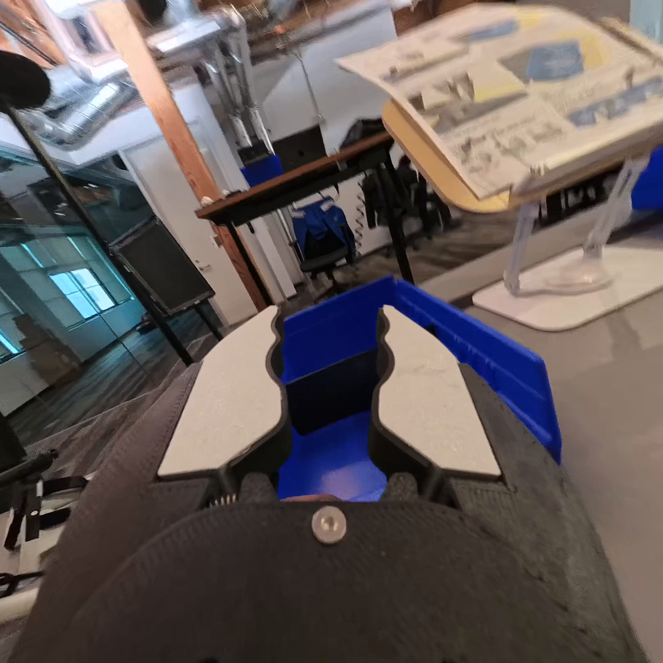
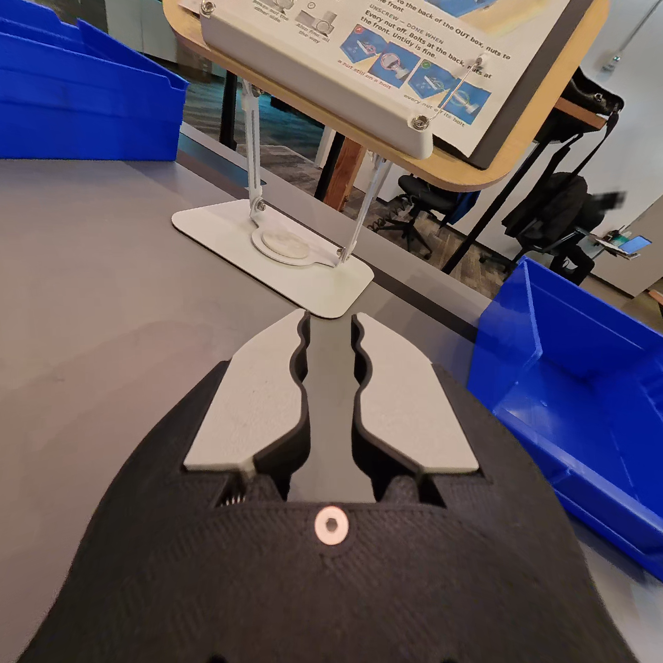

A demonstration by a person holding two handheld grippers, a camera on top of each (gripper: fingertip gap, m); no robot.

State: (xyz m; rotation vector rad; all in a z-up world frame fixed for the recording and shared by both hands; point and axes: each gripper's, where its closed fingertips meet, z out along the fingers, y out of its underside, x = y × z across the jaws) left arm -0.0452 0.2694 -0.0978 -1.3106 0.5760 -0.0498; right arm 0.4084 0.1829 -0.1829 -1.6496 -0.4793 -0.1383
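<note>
**Both grippers empty above the grey worktop, blue bins close by**

Left wrist view: the left gripper (image 1: pixel 330 315) hangs over a blue bin (image 1: pixel 477 362), its fingers (image 1: pixel 229 394) spread wide with nothing between them. Through the gap shows the bin's inner wall, a dark divider and a patch of glossy floor; no contents can be made out. The picture is smeared, so the bin's far edge is hard to read. At 1 o'clock a tilted wooden board on a white stand (image 1: pixel 559 294) carries a printed sheet (image 1: pixel 520 89). The grey worktop (image 1: pixel 592 412) runs off toward 3 o'clock.

Right wrist view: the right gripper (image 2: pixel 330 317) points at the white stand base (image 2: pixel 272 254), which lies just ahead at 12 o'clock. Its fingers (image 2: pixel 251 401) stand apart, a narrower gap than the left pair, with only bare worktop (image 2: pixel 89 287) between them. A second blue bin (image 2: pixel 574 394) sits at 3 o'clock, looking empty in the part shown; stacked blue bins (image 2: pixel 82 100) fill the corner at 10 o'clock. The illustrated sheet (image 2: pixel 412 53) on its board overhangs at 12 o'clock.

Risks, as a judgement: the right gripper is near the stand base, so a forward push could nudge it and rock the overhanging board. The left fingers, low inside the bin, could catch its wall or divider and drag it on the smooth worktop.
</note>
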